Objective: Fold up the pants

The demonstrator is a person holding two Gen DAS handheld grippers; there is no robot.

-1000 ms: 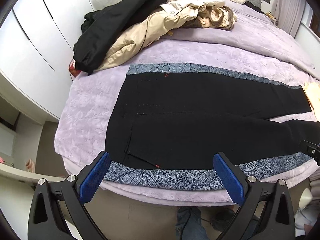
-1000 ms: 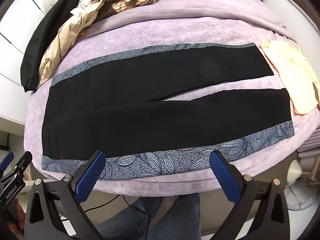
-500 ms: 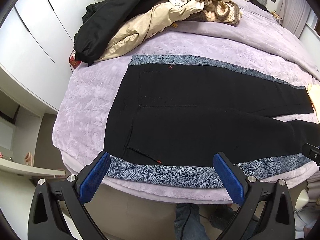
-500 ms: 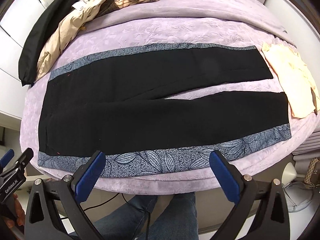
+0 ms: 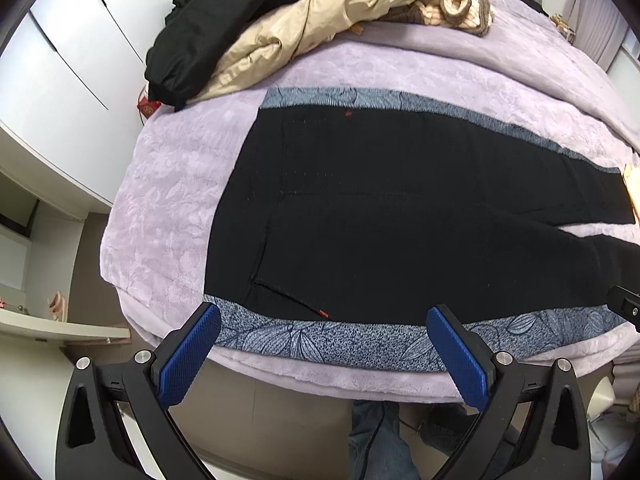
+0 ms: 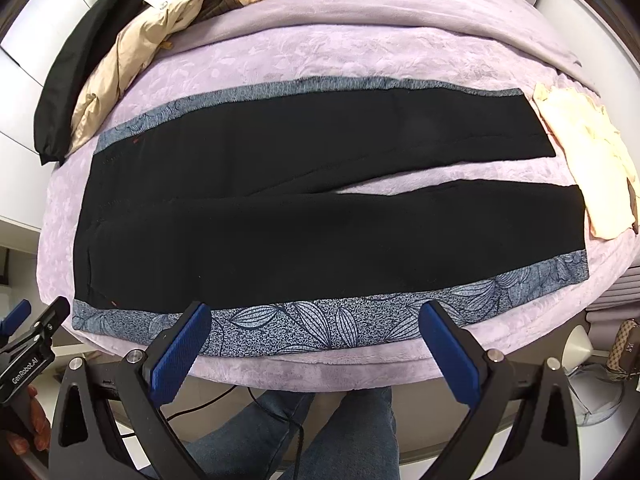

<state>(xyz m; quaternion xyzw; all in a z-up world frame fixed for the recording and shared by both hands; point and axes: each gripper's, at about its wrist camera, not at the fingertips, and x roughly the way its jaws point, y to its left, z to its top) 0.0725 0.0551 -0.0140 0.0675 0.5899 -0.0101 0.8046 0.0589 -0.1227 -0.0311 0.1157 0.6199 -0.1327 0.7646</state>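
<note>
Hovering spread wide and empty above the bed's [image 6: 320,56] near edge, both the left claw [image 5: 320,344] and right claw [image 6: 316,340] risk pinching only the top layer of the pants [image 6: 320,232], dragging them crooked.

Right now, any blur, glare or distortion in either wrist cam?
Left wrist view: sharp, even light, no glare; strong fisheye bows the bed edge, and the black pants show little detail. Right wrist view: same barrel warp and dark corner vignette; pants crisp, leaf-print trim legible.

One pair of pants [image 6: 320,208], two grippers, perhaps four garments heaped [image 5: 280,28], one cream cloth [image 6: 588,160].
</note>
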